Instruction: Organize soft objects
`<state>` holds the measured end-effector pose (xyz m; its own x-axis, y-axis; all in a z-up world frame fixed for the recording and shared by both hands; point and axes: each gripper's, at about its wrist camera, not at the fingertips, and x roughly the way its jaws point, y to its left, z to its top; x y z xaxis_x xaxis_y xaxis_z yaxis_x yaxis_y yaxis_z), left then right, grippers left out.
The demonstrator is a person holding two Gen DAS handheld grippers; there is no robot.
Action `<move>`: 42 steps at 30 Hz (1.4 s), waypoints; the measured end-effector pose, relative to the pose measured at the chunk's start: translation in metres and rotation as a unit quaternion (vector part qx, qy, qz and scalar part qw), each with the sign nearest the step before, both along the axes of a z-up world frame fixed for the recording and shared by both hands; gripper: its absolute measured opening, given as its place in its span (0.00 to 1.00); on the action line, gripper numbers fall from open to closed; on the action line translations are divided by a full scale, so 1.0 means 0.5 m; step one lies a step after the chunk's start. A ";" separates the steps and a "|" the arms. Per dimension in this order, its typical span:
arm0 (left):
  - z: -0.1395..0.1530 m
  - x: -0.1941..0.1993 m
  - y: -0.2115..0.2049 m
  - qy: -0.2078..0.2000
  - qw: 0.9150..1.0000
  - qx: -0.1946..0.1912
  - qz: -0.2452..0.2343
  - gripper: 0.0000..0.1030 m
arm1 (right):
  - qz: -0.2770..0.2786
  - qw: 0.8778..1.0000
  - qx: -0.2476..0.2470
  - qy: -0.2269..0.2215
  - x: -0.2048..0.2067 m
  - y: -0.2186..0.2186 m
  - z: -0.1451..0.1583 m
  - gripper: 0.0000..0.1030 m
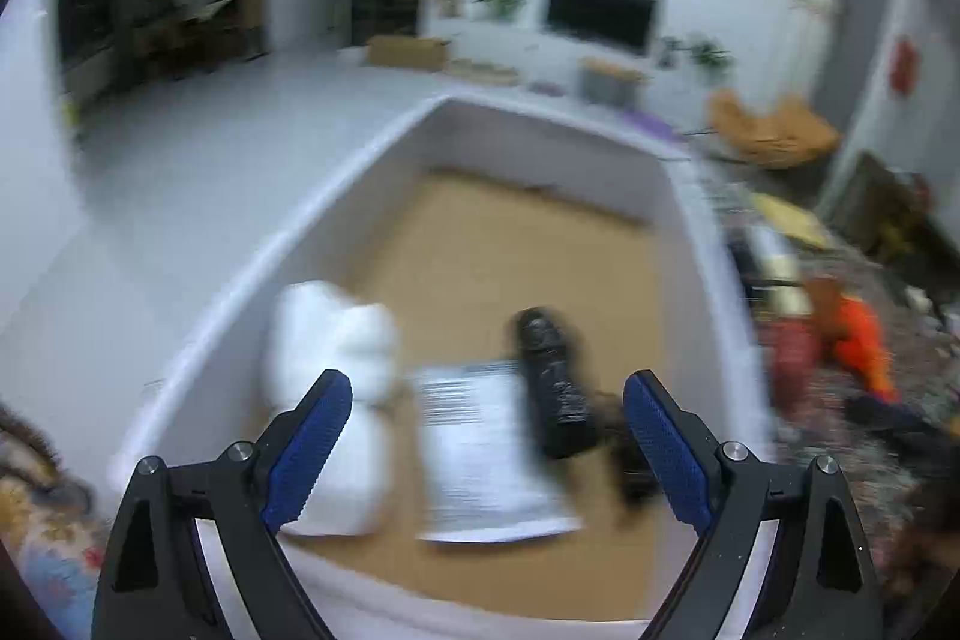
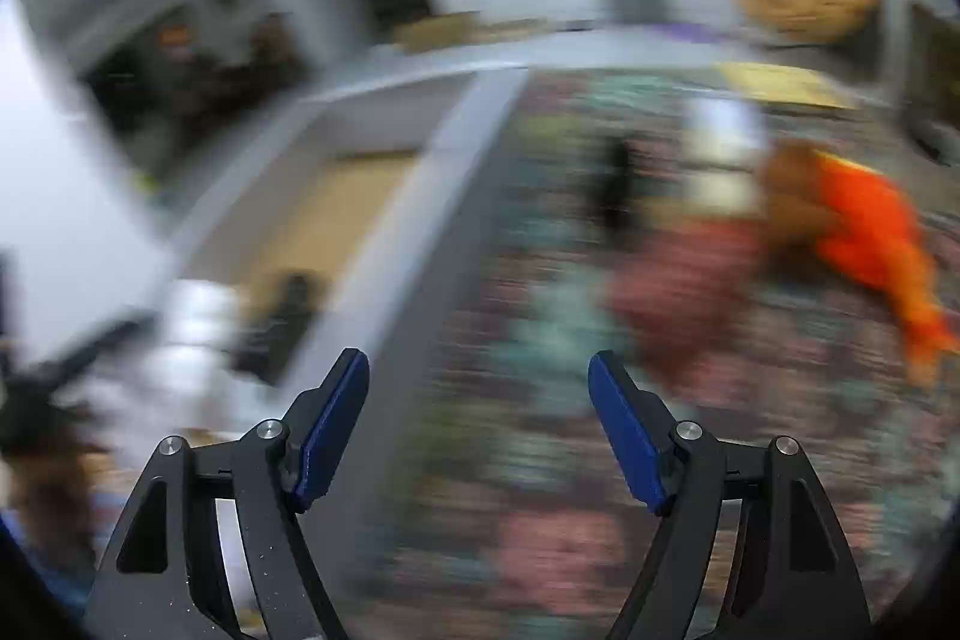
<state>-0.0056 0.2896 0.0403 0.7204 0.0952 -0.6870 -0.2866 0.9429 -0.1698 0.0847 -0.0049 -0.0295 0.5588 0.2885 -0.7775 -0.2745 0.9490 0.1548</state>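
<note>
My left gripper (image 1: 487,421) hangs open over a white box (image 1: 336,178) with a cardboard-brown floor. Inside lie a white soft bundle (image 1: 336,370), a flat grey-and-white packet (image 1: 486,460) and a black rolled item (image 1: 552,382); nothing is between the blue pads (image 1: 312,448). My right gripper (image 2: 478,415) is open too, empty, over a patterned rug (image 2: 540,460) just right of the box's wall (image 2: 432,196). On the rug sit an orange soft item (image 2: 870,232), a dark red one (image 2: 690,292) and a white one (image 2: 720,160). The right wrist view is heavily blurred.
The rug (image 1: 840,430) runs along the box's right side with the orange item (image 1: 858,334) and red item (image 1: 792,352) on it. Pale floor (image 1: 210,160) lies left of the box. A TV (image 1: 600,10), plants and a yellow chair (image 1: 774,130) stand at the far wall.
</note>
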 end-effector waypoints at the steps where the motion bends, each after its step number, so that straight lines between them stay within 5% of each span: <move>1: 0.008 0.006 -0.044 -0.010 0.999 -0.008 -0.029 0.89 | -0.023 1.000 -0.014 0.003 -0.001 -0.038 -0.016 0.76; 4: 0.013 0.023 -0.193 -0.019 0.991 -0.027 -0.127 0.90 | -0.109 0.992 -0.061 0.015 -0.002 -0.186 -0.079 0.76; 8: -0.048 0.066 -0.403 0.009 0.970 -0.028 -0.242 0.96 | -0.193 0.977 -0.085 0.026 -0.012 -0.326 -0.124 0.76; 14: -0.205 0.185 -0.578 0.072 0.961 0.013 -0.265 0.95 | -0.195 0.976 -0.094 0.019 0.009 -0.372 -0.156 0.81; 22: -0.275 0.281 -0.630 0.091 0.961 0.074 -0.250 0.97 | -0.196 0.977 -0.086 0.005 0.001 -0.378 -0.150 0.89; 42: -0.273 0.279 -0.624 0.087 0.963 0.073 -0.243 1.00 | -0.195 0.977 -0.086 0.004 -0.003 -0.373 -0.149 0.91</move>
